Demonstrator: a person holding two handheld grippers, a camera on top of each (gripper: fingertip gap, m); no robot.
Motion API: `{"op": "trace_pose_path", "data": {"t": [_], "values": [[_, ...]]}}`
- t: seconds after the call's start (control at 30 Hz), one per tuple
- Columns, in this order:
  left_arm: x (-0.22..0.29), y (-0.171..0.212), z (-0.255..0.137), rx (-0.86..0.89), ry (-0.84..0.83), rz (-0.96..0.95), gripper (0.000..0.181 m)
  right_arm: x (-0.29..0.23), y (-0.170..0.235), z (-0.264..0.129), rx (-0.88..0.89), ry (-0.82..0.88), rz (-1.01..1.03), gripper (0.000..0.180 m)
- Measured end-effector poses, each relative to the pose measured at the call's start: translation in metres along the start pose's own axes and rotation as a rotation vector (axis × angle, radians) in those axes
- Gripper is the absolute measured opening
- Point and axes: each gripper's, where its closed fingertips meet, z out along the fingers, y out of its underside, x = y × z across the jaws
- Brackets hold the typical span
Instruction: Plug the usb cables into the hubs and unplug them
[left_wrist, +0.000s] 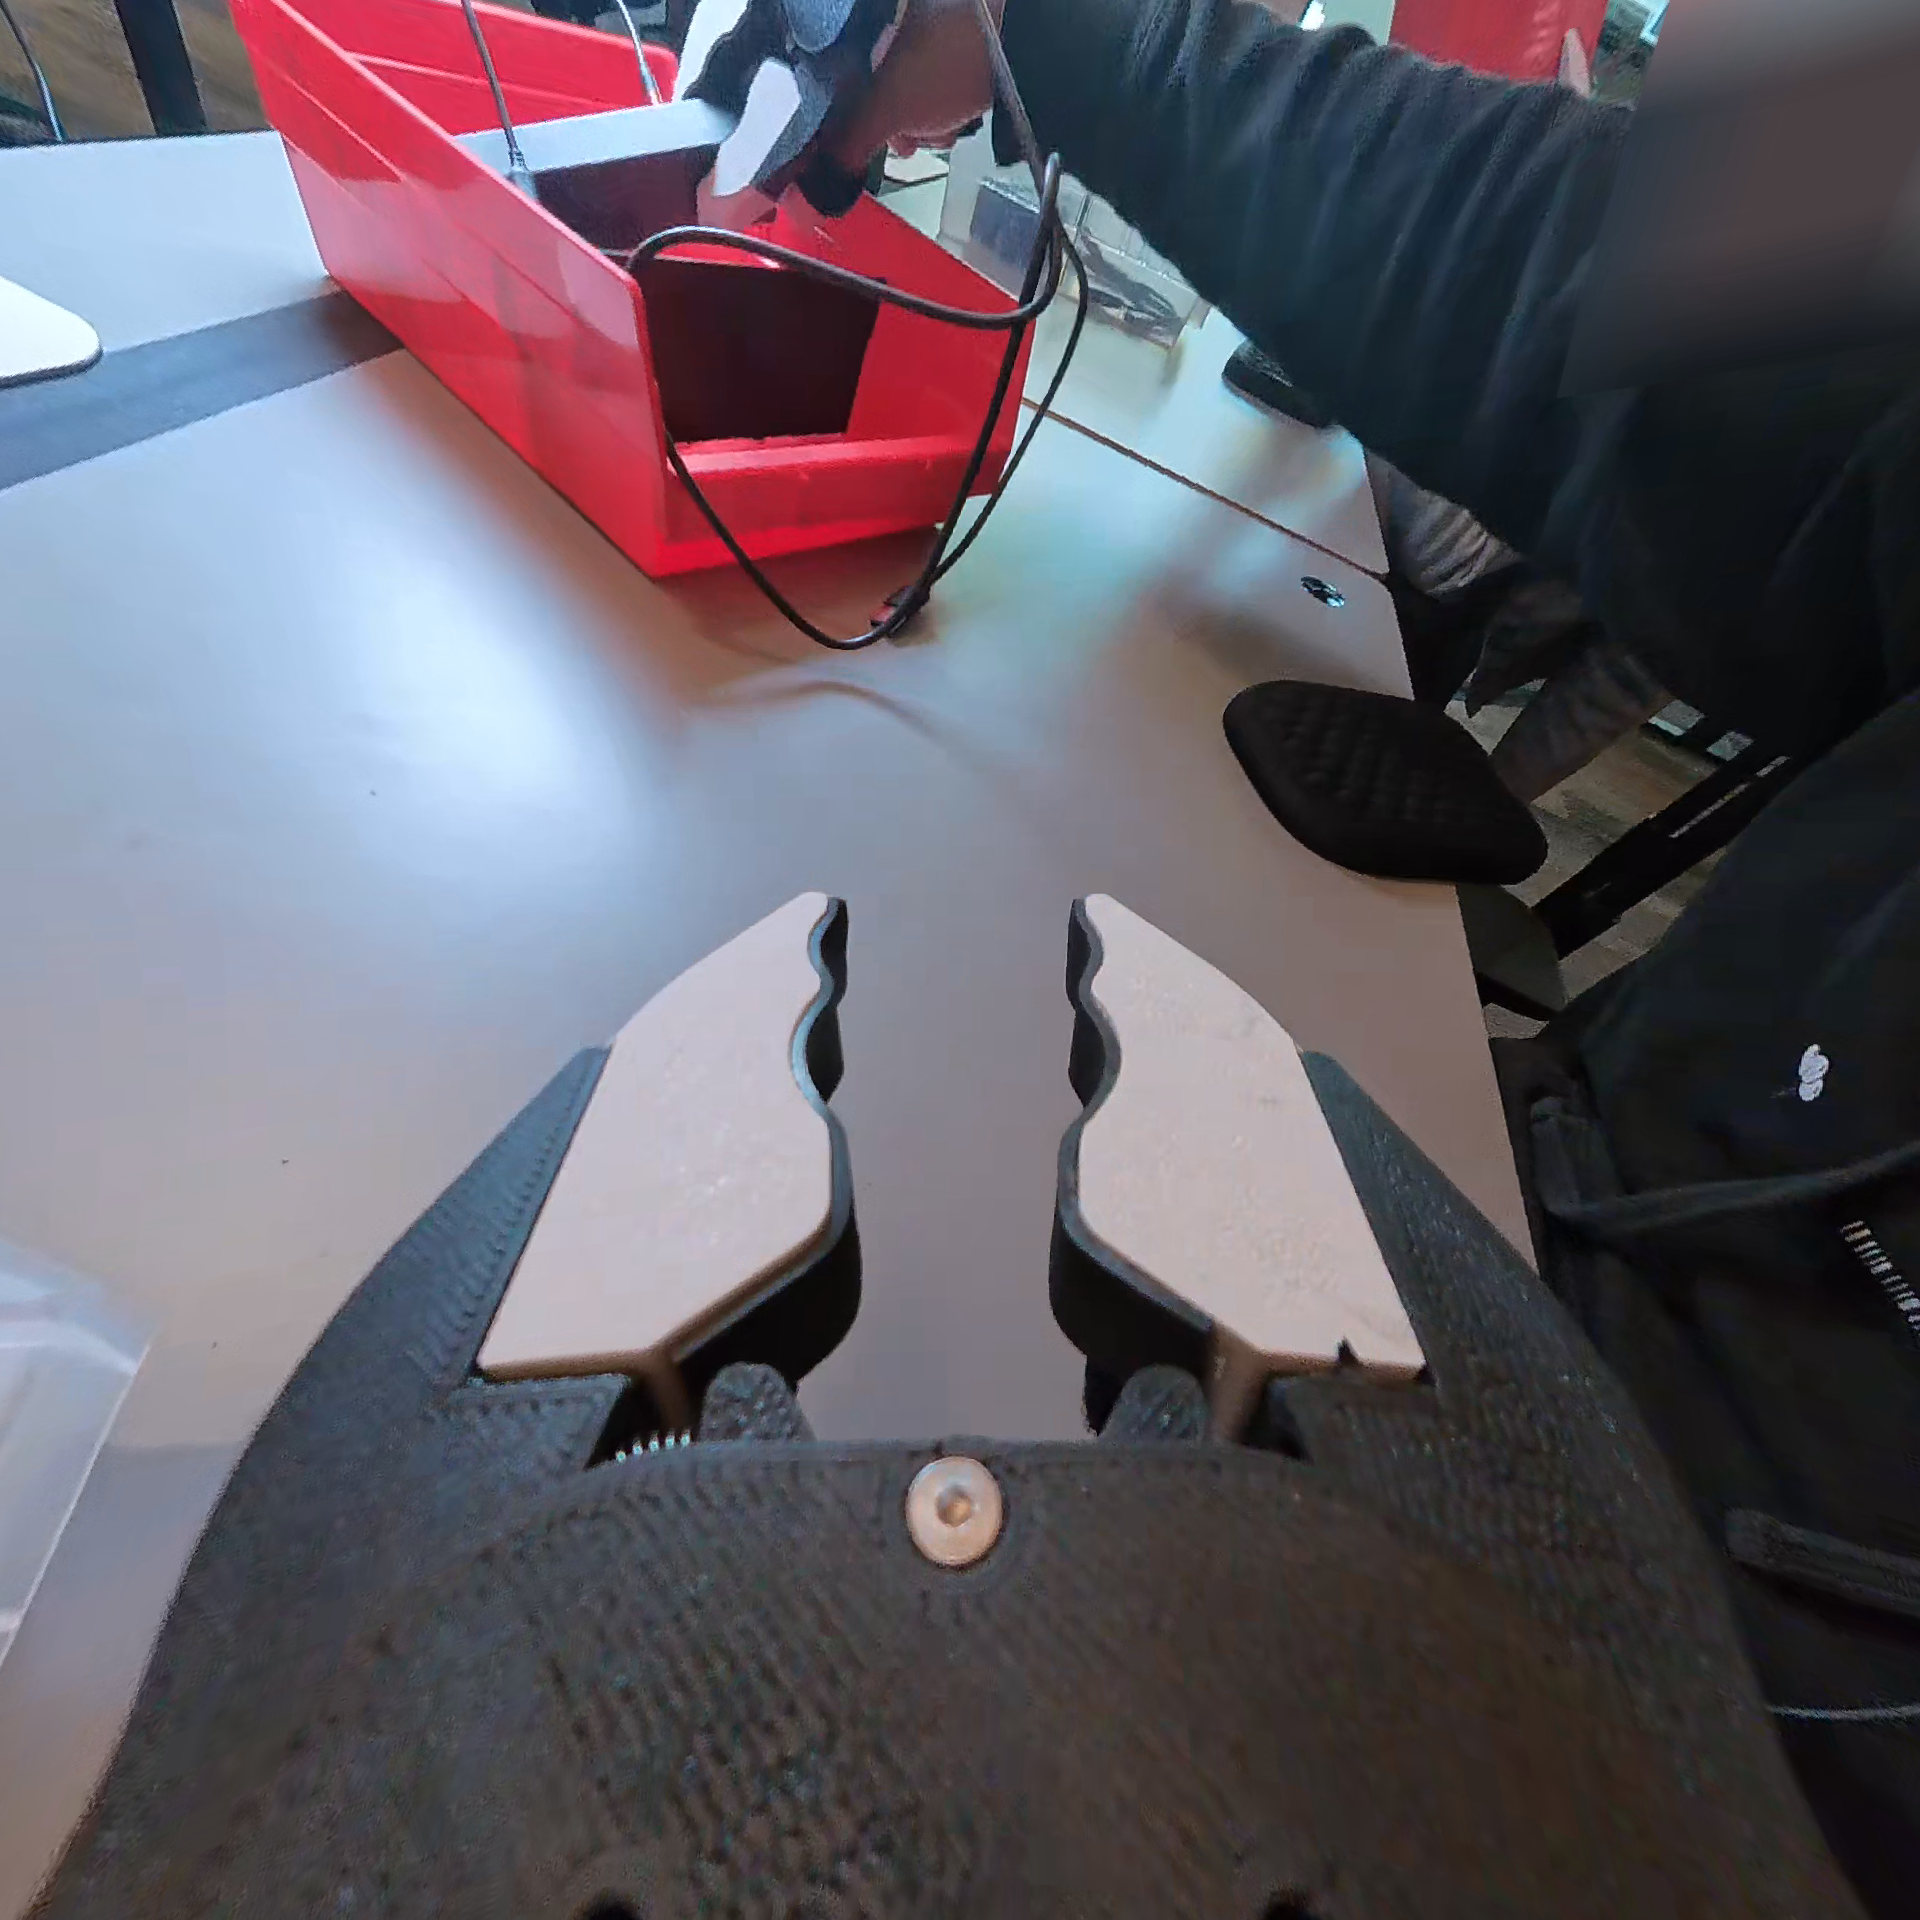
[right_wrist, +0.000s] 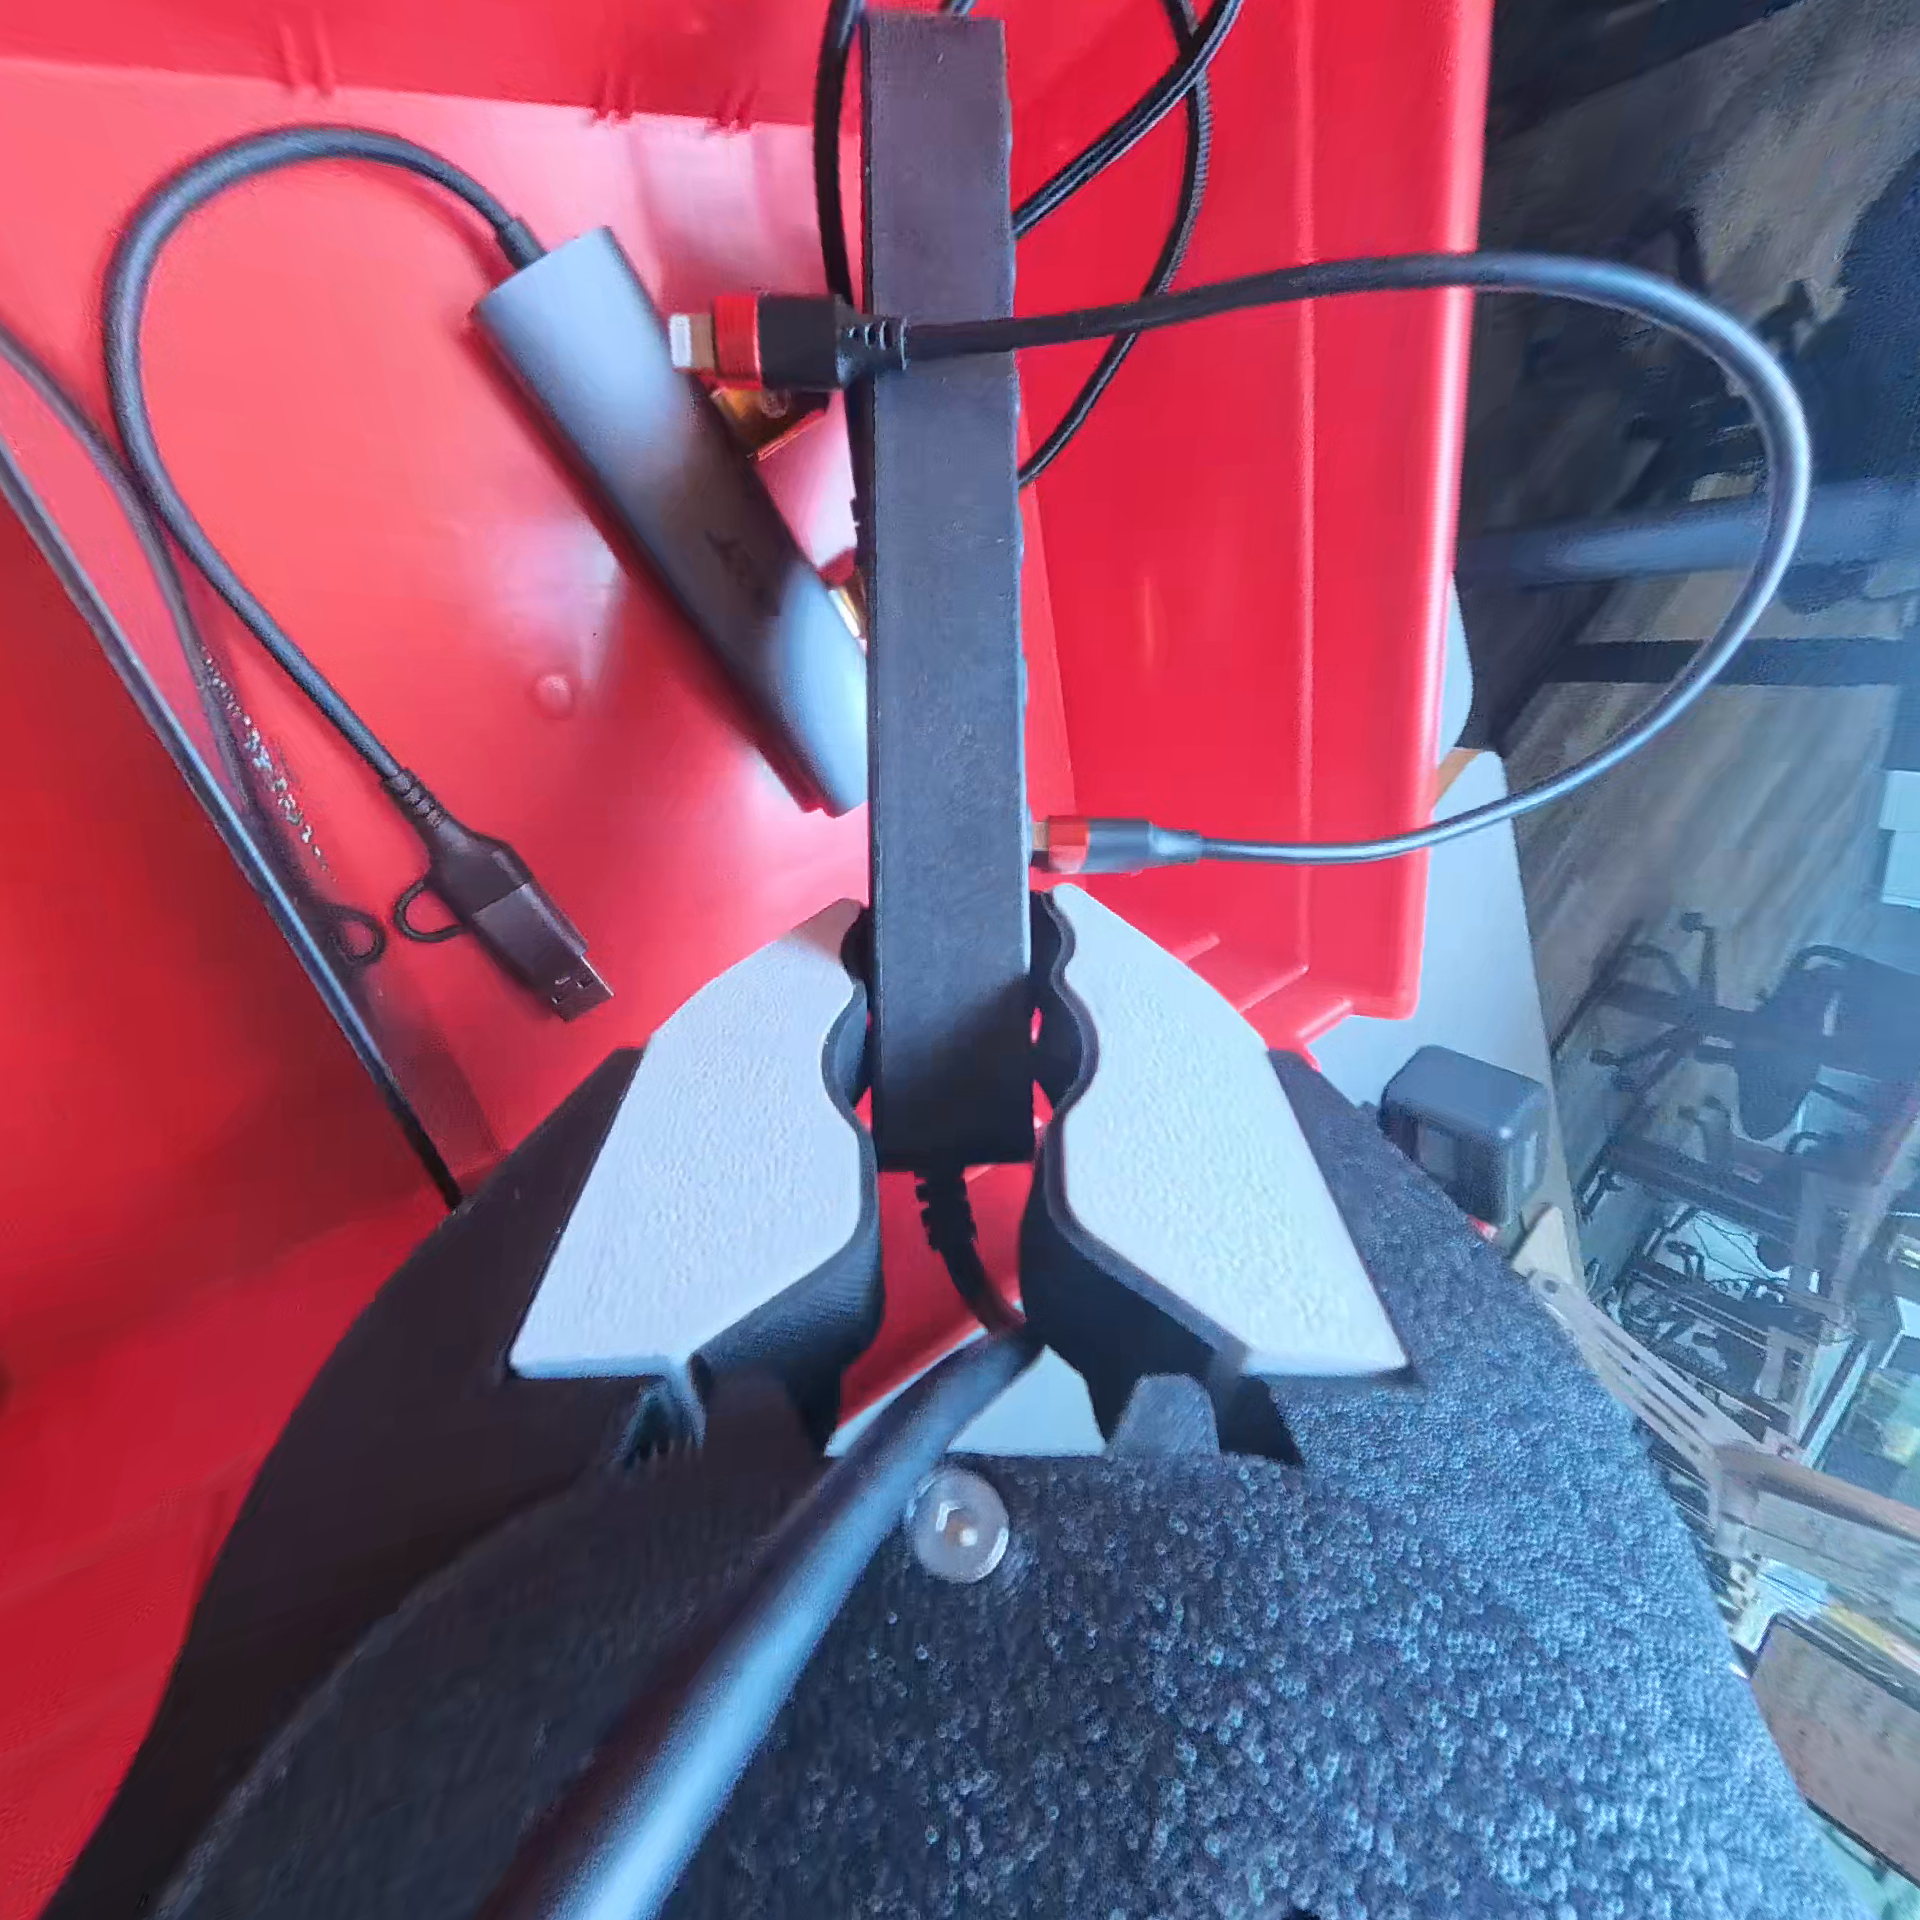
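Red bin (left_wrist: 499, 312) on grey table (left_wrist: 364, 779); black chair armrest (left_wrist: 1382, 779) beside it.

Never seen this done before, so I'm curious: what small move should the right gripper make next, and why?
Probably lift the black hub out of the red bin. The right gripper already clamps it, while the left gripper waits open and empty over the table.

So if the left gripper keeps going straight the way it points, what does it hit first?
Nothing close: the left gripper is open over bare table. Farther on, probably the black cable loop lying in front of the red bin, though depth is unclear.
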Motion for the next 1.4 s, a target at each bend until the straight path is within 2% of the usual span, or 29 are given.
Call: {"op": "trace_pose_path", "data": {"t": [0.17,0.27,0.37,0.47,0.57,0.67,0.73,0.8,0.87,0.93,1.03,1.13,1.3,1.4], "values": [[-0.003,0.006,0.003,-0.019,0.000,-0.008,0.040,-0.003,0.018,-0.027,-0.039,-0.107,0.013,0.066],[-0.002,0.004,0.003,-0.015,-0.001,-0.004,0.040,0.006,0.046,-0.060,-0.077,-0.102,0.004,0.066],[0.000,0.003,0.003,-0.015,-0.007,0.011,0.040,0.020,0.058,-0.106,0.012,-0.019,0.035,0.060],[0.000,0.003,0.005,-0.018,-0.004,0.014,0.040,0.011,0.043,-0.167,0.184,0.020,0.010,0.056],[-0.001,0.005,0.008,-0.025,0.004,0.006,0.040,-0.042,0.015,-0.212,0.269,-0.012,-0.201,0.055],[0.000,0.009,0.011,-0.044,0.009,0.006,0.040,-0.105,-0.007,-0.216,0.188,0.023,-0.516,0.058],[0.002,0.012,0.013,-0.060,0.004,0.018,0.040,-0.134,-0.018,-0.199,0.111,0.072,-0.686,0.058],[0.003,0.013,0.012,-0.064,0.001,0.027,0.040,-0.146,-0.025,-0.175,0.027,0.127,-0.812,0.048],[0.005,0.013,0.011,-0.065,-0.002,0.033,0.040,-0.154,-0.029,-0.163,0.005,0.091,-0.842,0.019],[0.005,0.013,0.009,-0.063,-0.010,0.041,0.040,-0.153,-0.041,-0.172,0.078,0.029,-0.767,0.014],[0.003,0.011,0.006,-0.056,-0.016,0.041,0.039,-0.123,-0.066,-0.203,0.241,0.031,-0.606,0.010],[0.002,0.013,0.007,-0.062,-0.011,0.030,0.038,-0.067,-0.081,-0.227,0.330,0.148,-0.457,0.009],[0.002,0.015,0.009,-0.076,-0.016,0.039,0.037,0.047,-0.096,-0.253,0.430,0.555,-0.212,0.009],[0.000,0.019,0.011,-0.091,-0.021,0.036,0.037,0.086,-0.098,-0.253,0.462,0.779,-0.139,0.009]]}}
